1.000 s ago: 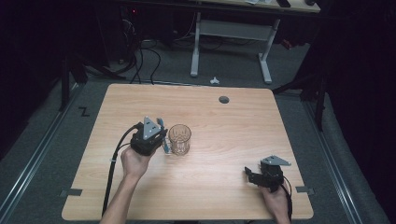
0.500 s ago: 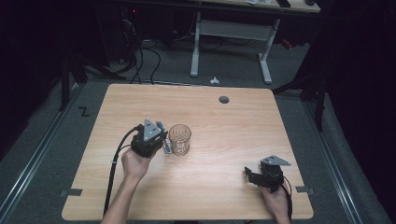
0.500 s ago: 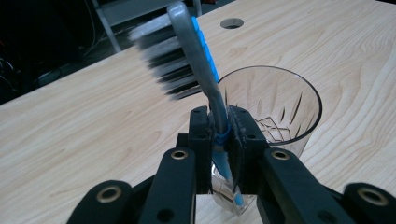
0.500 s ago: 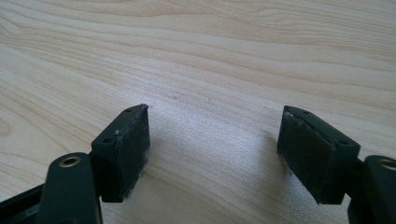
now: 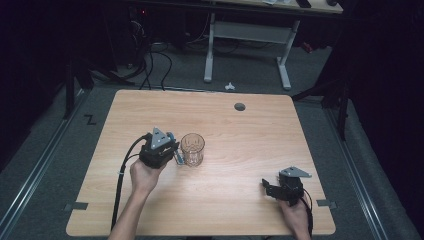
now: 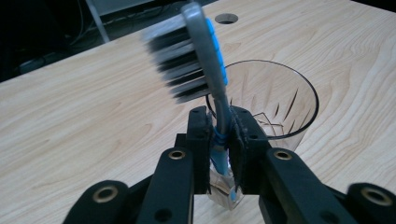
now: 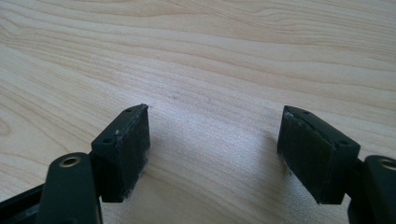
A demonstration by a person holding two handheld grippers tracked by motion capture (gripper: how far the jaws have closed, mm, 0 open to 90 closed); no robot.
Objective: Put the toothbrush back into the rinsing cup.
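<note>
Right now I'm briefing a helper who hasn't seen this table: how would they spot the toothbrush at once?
Start at the wooden table and find the clear glass cup left of its middle. Beside the cup, the left gripper pinches the toothbrush by its handle, head up. Its blue-and-grey handle and dark and white bristles set it apart from the cup and the black jaws.

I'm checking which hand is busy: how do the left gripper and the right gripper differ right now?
The left gripper has its jaws closed on a toothbrush, though they have just been opening slightly; the right gripper has its jaws wide apart with nothing between them. The left gripper sits beside the glass cup near the table's middle; the right gripper rests near the table's front right corner. Both have black jaws.
</note>
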